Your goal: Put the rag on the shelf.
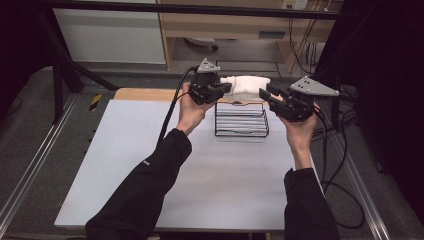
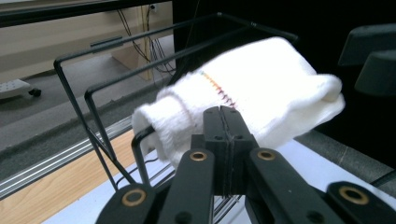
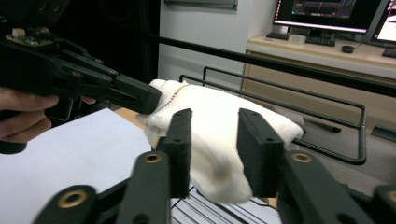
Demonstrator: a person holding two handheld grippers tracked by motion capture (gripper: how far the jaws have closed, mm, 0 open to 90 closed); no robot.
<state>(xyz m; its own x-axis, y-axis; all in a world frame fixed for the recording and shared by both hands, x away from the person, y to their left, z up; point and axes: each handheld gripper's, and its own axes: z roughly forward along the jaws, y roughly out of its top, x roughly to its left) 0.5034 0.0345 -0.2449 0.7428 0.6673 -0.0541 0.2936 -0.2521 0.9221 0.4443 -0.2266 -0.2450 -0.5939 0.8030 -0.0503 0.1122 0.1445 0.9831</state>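
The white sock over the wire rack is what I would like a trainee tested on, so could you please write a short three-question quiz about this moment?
1. True or false: the left gripper is shut on the white sock.
2. How do the right gripper's jaws stand? A) pressed together with no gap; B) apart, with the sock between them; C) clamped on a rack wire.
3. Fill in: the sock is held above the black wire ____, which stands on the white table.

Key
1. True: its jaws meet on the sock's cuff end.
2. B.
3. rack.
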